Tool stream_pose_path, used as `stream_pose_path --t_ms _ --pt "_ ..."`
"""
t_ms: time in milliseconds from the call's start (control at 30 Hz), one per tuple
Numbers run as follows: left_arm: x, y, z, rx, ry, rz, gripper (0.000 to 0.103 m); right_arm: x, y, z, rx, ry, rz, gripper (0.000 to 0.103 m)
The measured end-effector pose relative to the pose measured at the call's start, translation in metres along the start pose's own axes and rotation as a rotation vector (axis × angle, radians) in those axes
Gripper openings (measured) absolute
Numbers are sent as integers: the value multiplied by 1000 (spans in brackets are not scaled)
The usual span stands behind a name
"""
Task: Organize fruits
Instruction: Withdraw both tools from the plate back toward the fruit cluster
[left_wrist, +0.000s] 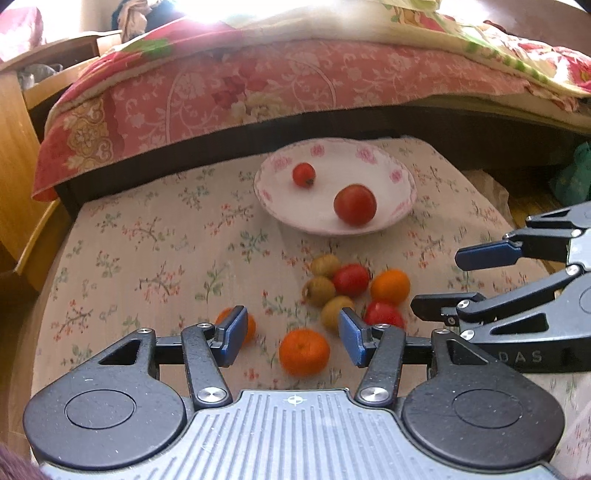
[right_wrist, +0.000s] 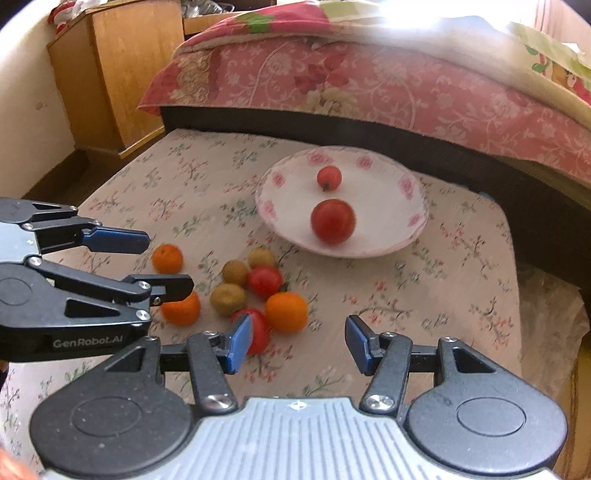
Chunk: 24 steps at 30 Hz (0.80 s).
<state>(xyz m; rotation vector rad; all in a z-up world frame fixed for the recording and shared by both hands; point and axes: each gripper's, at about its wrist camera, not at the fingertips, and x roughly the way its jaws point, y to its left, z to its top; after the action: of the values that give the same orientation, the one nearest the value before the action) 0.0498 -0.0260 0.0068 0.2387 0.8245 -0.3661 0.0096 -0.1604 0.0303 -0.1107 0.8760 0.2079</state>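
Black tongs (left_wrist: 293, 338), blue pads (left_wrist: 236, 334)

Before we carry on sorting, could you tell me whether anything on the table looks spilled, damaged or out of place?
Nothing looks spilled or damaged. The plate sits upright holding two tomatoes, while oranges, kiwis and two more tomatoes lie loose in a cluster on the floral cloth, simply unsorted.

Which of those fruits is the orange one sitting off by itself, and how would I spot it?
Start at the white plate with pink flowers, then come toward the camera to the heap of fruit on the flowered cloth. Left of the heap lies a lone orange: touching no other fruit, the smallest of the three oranges.
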Motion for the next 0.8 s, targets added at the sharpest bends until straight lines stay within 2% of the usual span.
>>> stream_pose_path --t_ms 300,800 --pt "-2 8 -20 27 32 -17 64 12 10 -9 -31 38 39 57" --pt "6 14 -28 39 52 -38 66 47 18 -5 -55 69 68 57"
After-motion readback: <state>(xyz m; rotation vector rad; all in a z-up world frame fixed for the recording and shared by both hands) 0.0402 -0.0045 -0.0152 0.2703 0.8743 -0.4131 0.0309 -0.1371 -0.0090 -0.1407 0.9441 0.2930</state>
